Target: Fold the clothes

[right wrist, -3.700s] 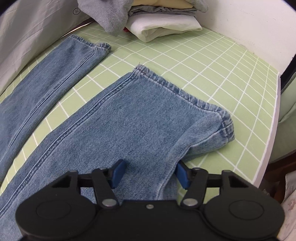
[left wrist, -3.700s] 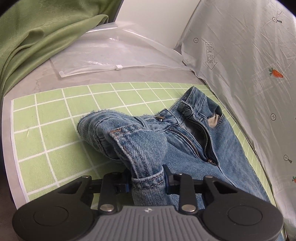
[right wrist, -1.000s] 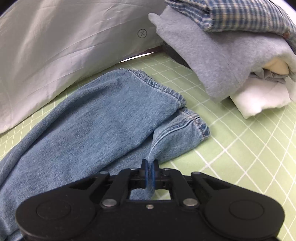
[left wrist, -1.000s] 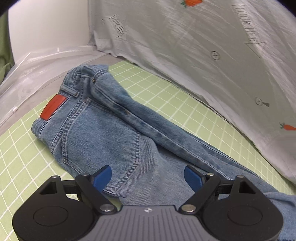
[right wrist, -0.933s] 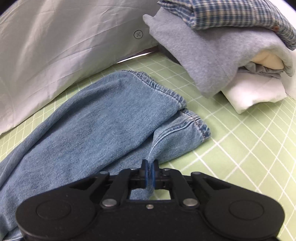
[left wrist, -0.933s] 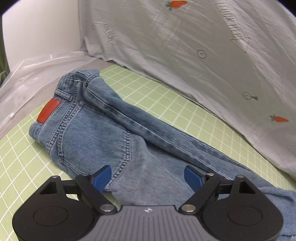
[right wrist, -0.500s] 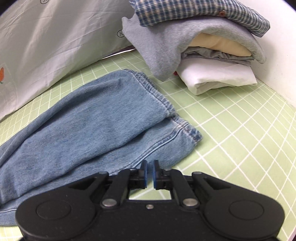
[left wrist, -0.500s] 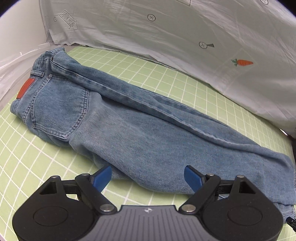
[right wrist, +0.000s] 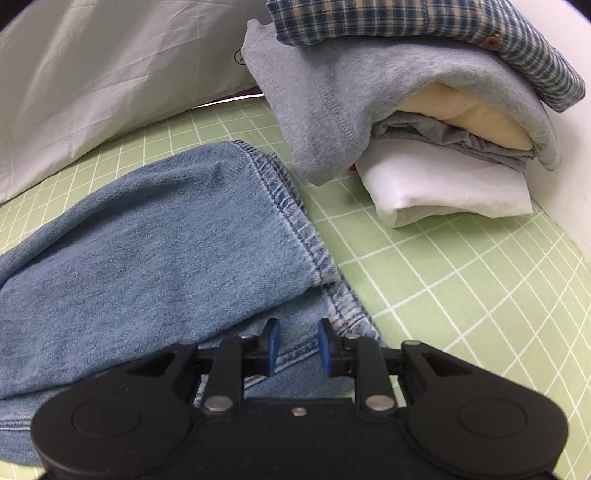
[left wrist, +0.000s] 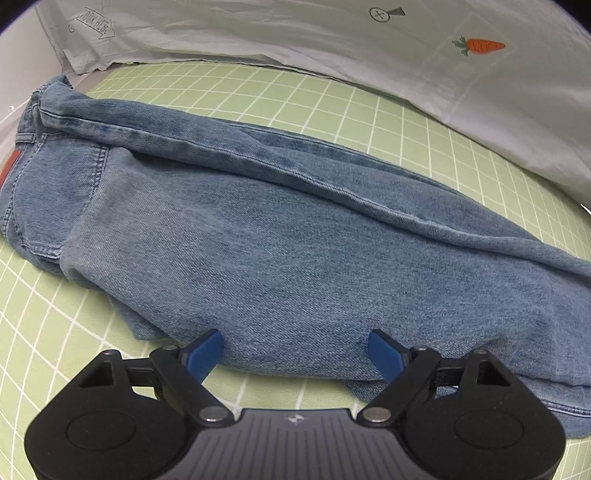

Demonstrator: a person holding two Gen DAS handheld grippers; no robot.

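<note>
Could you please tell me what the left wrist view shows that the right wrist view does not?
Only the left wrist view shows the red waistband patch, the back pocket and the orange carrot print. Only the right wrist view shows the stack of folded clothes topped by a blue plaid shirt. Both show the blue denim jeans, green grid mat and white sheet.

I'm seeing the jeans (left wrist: 277, 236) running off both side edges; my right claw (right wrist: 294, 345) is covering their lower hem corner.

Green grid mat (left wrist: 258, 85) underneath; white carrot-print sheet (left wrist: 332, 33) along far edge; white wall (right wrist: 569, 122) at right.
</note>
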